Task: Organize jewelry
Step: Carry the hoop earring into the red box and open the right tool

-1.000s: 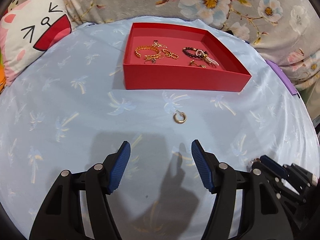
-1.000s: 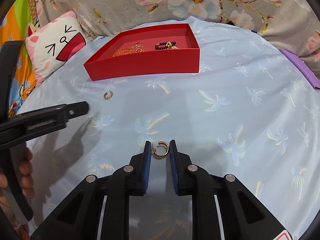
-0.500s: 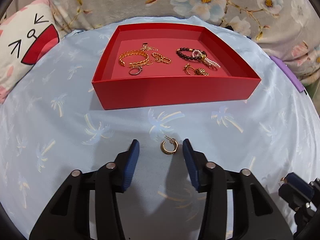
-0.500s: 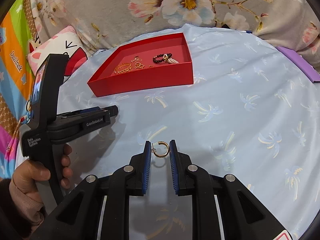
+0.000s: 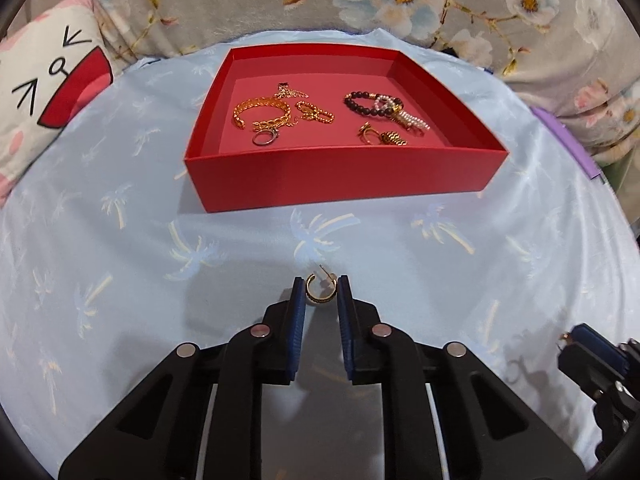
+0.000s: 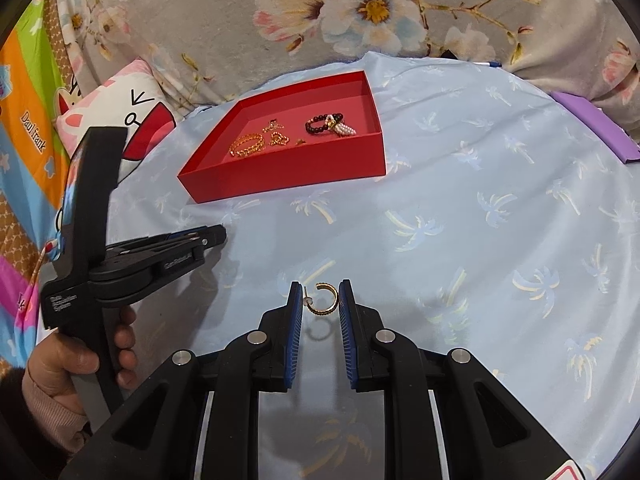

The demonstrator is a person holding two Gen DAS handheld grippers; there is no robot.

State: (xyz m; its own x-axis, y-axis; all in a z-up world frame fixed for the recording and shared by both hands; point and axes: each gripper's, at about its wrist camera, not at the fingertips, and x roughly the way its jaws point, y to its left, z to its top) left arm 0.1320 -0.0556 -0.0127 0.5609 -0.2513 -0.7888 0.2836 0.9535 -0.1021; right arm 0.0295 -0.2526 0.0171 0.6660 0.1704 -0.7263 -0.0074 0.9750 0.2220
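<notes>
since a second ago the left gripper (image 5: 319, 294) has come forward over the cloth to a gold hoop earring (image 5: 319, 290) that then lay well ahead of it, and its jaws, wide then, are closing around that hoop, narrow now with a blue pad just beside each edge; whether they already press on it is hard to tell.

a pale blue cloth (image 5: 120, 248) printed with palm trees covers the whole surface, likely laid so small gold pieces show up against it. a grey floral blanket (image 6: 360, 20) is bunched behind it, and one white cartoon cushion (image 5: 44, 92) lies at the left.

one shallow red tray (image 5: 344, 178) sits at the far middle of the cloth, open side up, the place where sorted jewellery is collected. in it are one gold chain bracelet (image 5: 262, 110), one dark beaded bracelet (image 5: 362, 104) tangled with a pearl strand, one silver ring (image 5: 264, 138), and a few smaller gold pieces too tangled to count.

the right gripper (image 6: 319, 300) hangs above the cloth with its jaws narrow, pinching a second gold hoop earring (image 6: 323, 299) between the pads, its shadow falling below it. a hand (image 6: 76, 364) grips the left tool's handle at the edge of the right view.

two hoops, one per gripper, look like a pair meant to go to the tray together.
</notes>
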